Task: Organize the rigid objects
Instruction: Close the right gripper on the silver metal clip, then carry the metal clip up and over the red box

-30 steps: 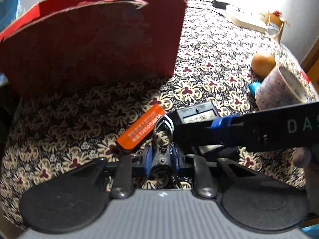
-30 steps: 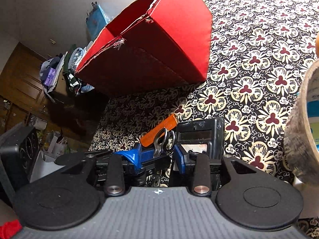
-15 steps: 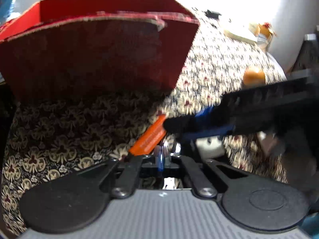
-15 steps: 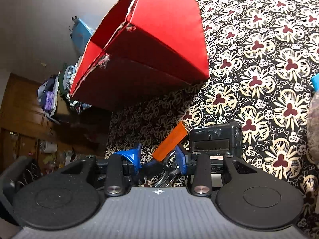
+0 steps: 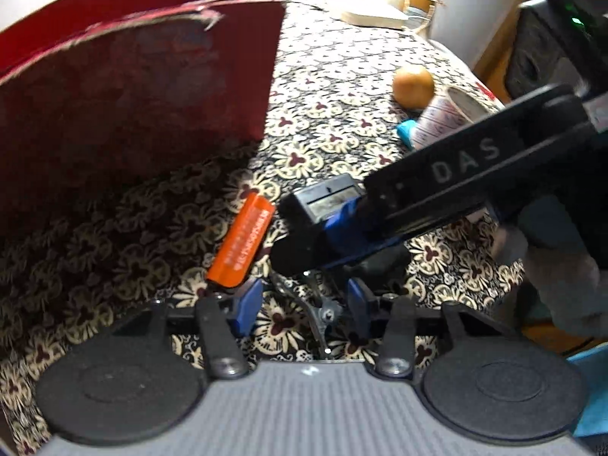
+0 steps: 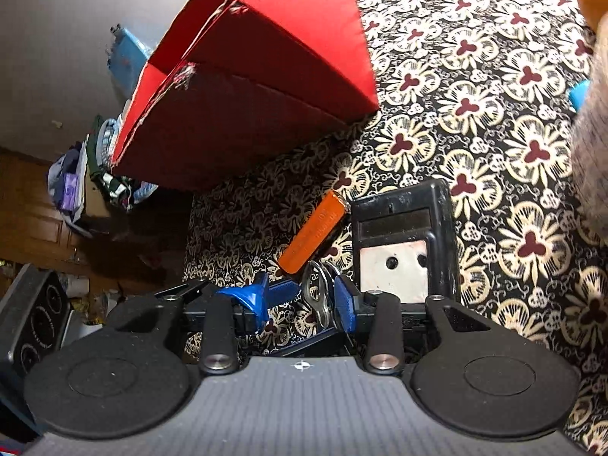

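An orange key tag (image 5: 242,244) with a metal key ring and keys (image 5: 317,309) lies on the patterned tablecloth, beside a black box-shaped device (image 5: 323,205). My left gripper (image 5: 302,304) is open, its blue pads either side of the keys. My right gripper (image 6: 304,306) reaches in from the right in the left wrist view (image 5: 342,228); its pads stand apart around the key ring (image 6: 319,298), with the tag (image 6: 313,233) and the black device (image 6: 402,243) just ahead. A red cardboard box (image 5: 133,87) stands open-topped behind; it also shows in the right wrist view (image 6: 266,76).
An orange round fruit (image 5: 413,81), a patterned paper cup on its side (image 5: 444,116) and a blue cap (image 5: 406,131) lie at the right. A white flat object (image 5: 372,17) lies at the far edge. A black speaker (image 5: 547,49) stands off the table to the right.
My left gripper has opened and let go of the keys, which now lie on the cloth. My right gripper has come in over the key ring. The tag has shifted.
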`<state>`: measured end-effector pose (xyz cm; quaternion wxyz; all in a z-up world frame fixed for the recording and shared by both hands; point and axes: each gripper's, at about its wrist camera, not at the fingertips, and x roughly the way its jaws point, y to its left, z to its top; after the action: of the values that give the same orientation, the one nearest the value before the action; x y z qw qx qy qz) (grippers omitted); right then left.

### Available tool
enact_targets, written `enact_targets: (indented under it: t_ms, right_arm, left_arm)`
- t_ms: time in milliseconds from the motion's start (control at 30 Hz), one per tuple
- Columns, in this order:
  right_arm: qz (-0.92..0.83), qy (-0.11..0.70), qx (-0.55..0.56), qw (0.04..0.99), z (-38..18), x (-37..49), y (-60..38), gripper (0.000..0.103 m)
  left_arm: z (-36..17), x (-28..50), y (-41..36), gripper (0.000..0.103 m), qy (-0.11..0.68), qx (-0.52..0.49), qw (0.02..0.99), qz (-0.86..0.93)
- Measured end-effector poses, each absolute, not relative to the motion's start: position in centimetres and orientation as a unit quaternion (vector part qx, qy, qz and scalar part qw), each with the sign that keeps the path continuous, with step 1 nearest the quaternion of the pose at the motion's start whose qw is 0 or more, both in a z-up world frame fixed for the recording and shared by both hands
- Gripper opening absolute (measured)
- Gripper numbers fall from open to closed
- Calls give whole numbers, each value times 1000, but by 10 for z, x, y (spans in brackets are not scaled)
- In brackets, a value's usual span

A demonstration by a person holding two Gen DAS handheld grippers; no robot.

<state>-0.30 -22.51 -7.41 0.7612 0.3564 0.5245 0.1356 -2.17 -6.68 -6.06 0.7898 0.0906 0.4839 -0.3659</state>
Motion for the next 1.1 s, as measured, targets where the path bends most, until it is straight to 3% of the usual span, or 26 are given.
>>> enact_targets:
  t_ms: [300, 400, 433, 667, 867, 1100]
  right_arm:
    - [129, 540, 349, 755, -82, -5, -216, 21]
    - [120, 539, 355, 754, -86, -5, -217, 19]
    - [119, 538, 358, 754, -86, -5, -217, 18]
    - [119, 524, 367, 760, -82, -2, -219, 6]
    - [143, 479, 357, 789, -40, 2, -227, 3]
    - [180, 394, 310, 846, 39, 30, -229, 3]
  left_arm:
    - [-73, -19, -78, 48, 504, 106, 767, -382]
    - [-72, -23, -77, 40, 500, 103, 773, -377]
    - [-73, -23, -75, 26, 498, 101, 777, -372]
    - [-73, -6, -59, 17, 513, 44, 787, -340]
    - [-40, -3, -51, 17, 476, 32, 808, -345]
    - [32, 11, -47, 16, 380, 36, 850, -363]
